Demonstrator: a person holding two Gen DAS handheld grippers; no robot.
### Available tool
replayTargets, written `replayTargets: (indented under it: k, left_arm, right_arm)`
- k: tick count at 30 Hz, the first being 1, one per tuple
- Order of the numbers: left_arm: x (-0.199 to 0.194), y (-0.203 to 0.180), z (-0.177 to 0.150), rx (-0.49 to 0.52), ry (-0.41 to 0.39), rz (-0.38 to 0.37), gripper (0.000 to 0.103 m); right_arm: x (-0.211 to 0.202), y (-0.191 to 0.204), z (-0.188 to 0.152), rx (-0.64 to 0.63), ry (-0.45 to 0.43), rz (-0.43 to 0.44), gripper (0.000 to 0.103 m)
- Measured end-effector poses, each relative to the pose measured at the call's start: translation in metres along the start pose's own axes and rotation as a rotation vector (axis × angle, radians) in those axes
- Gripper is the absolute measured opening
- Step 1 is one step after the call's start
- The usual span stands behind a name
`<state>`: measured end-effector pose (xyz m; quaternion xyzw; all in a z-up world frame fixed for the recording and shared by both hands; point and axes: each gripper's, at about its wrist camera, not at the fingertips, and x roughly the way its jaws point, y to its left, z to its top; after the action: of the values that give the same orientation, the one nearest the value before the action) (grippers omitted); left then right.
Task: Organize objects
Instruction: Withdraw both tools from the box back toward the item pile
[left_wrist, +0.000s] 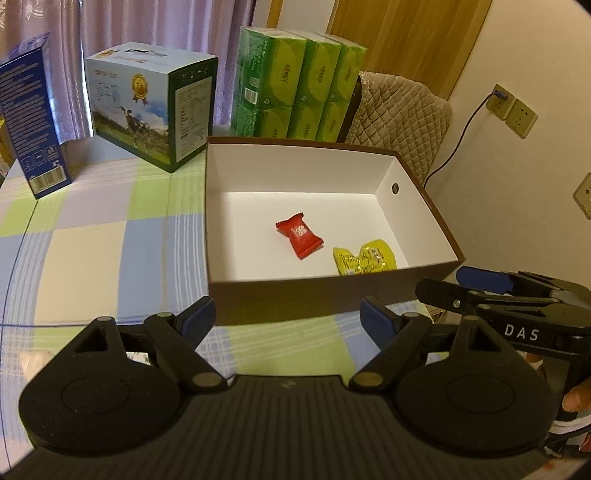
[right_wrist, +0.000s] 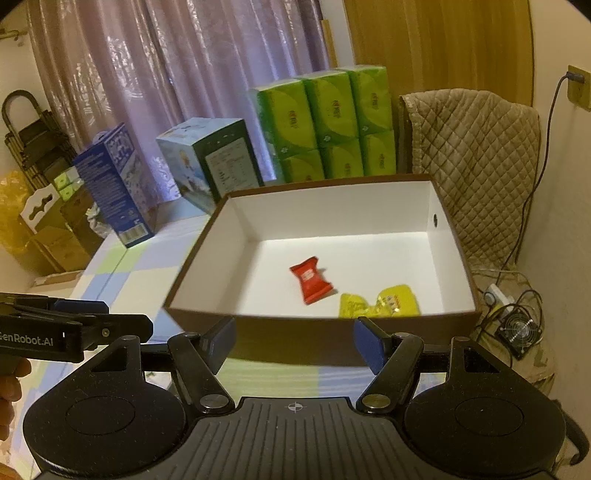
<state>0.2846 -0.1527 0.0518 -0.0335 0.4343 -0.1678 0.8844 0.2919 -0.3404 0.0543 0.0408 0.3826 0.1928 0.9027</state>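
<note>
You hold your left gripper (left_wrist: 288, 317) and right gripper (right_wrist: 294, 341) wide apart, with nothing in them. One brown box (left_wrist: 295, 301) sits on the checked tablecloth (left_wrist: 92, 251). Inside lie two snacks: one red candy (left_wrist: 300, 235) and one yellow packet (left_wrist: 364, 261), near each other.

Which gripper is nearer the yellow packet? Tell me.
Right, probably. The right gripper sits before the box wall near the yellow packet; the left gripper sits further left.

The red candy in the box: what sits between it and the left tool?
Only bare white box floor, then the brown box's near wall. The left wrist view shows the red candy beyond it and the left tool open before it.
</note>
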Motion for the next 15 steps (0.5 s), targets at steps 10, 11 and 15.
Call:
replayTargets:
  k: [10,11,15]
  left_arm:
    - [-0.039,0.025,-0.036,-0.016,-0.001,0.003,0.083]
    - [-0.042,0.028,-0.039,-0.02,0.002,0.005,0.083]
    - [-0.051,0.041,-0.052,-0.039,0.009,0.016,0.083]
  right_arm:
    - [-0.015,0.031,-0.03,-0.009,0.025,0.02,0.068]
    - [-0.016,0.034,-0.033,-0.01,0.031,0.022,0.068]
    - [-0.017,0.047,-0.045,-0.021,0.051,0.028,0.068]
